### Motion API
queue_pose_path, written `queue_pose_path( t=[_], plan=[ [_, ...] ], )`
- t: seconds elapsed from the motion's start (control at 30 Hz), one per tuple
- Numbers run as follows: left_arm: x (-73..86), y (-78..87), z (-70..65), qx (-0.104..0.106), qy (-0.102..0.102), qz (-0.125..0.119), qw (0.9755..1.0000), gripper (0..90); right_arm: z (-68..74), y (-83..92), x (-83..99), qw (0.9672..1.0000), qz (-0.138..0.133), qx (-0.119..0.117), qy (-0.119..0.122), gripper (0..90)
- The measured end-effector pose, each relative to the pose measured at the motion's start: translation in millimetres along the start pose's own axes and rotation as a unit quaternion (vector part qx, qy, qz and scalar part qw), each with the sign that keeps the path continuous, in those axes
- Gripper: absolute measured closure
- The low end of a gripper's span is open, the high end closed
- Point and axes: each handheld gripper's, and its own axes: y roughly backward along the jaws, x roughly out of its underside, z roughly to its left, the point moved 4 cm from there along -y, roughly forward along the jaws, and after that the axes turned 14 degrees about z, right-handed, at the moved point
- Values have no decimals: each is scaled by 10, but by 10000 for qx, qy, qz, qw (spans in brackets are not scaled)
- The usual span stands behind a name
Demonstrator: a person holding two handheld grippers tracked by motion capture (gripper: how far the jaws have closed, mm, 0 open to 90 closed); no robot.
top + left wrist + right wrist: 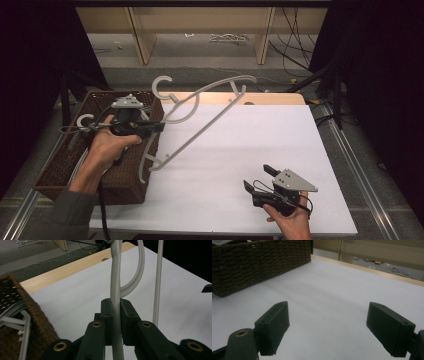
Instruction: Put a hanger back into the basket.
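- The left gripper (150, 126) is over the wicker basket (60, 170) at the desk's left edge. Its fingers (107, 312) are clamped tight on one thin bar of a pale plastic hanger (200, 131).
- The hanger is off the desk (280, 150), tilted, its long straight bar slanting from above the basket's right rim up toward the desk's far edge, and its curved hook (162, 85) high near the far left corner. Gripping a bar rather than the hook probably keeps the frame from swinging as it clears the basket.
- In the left gripper view the clamped bar (115, 290) runs straight up between the pads; it is smooth, round and matt grey-white, and a curved arm branches off beside it.
- More pale hangers (15, 317) lie in the basket, a dark brown, coarsely woven box with upright walls that keep them together.
- The right gripper (260, 179) is low at the desk's near edge, right of centre. Its fingers (273, 325) are spread wide with nothing between them, likely waiting to take the hanger.
- The desk top is plain, smooth white, with a strip of light wood along its far edge.
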Motion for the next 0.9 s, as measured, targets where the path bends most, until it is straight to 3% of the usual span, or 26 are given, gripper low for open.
queue_pose_path(
  t=[0.2, 0.27, 0.33, 0.37, 0.4, 0.53, 0.77, 0.8, 0.9],
  plan=[
    [51, 195, 235, -189, 155, -47, 9997, 821, -1, -6, 0, 10000, -13, -16, -15, 193],
    [80, 275, 360, -238, 377, -144, 9989, 821, -2, -4, 3, 10000, 21, -5, -4, 193],
    [101, 310, 413, -277, 343, -73, 9990, 822, 3, -12, 4, 10000, 18, 8, -37, 193],
    [127, 359, 500, -393, 426, -91, 9983, 821, 4, -12, 4, 10000, 22, 7, -38, 193],
    [127, 359, 500, -393, 426, -91, 9983, 821, 4, -12, 4, 10000, 22, 7, -38, 193],
    [207, 452, 711, -563, 725, -241, 9955, 821, -2, -7, 6, 10000, 45, 20, -10, 193],
    [371, 531, 948, -739, 872, -189, 9933, 821, 0, -16, 5, 10000, 7, 33, -13, 193],
    [447, 538, 1029, -808, 991, -202, 9916, 821, 5, -15, 5, 10000, 21, 4, -33, 193],
    [541, 547, 1113, -874, 1046, -134, 9906, 821, 6, -10, 6, 10000, 55, -1, -28, 193]
  ],
)
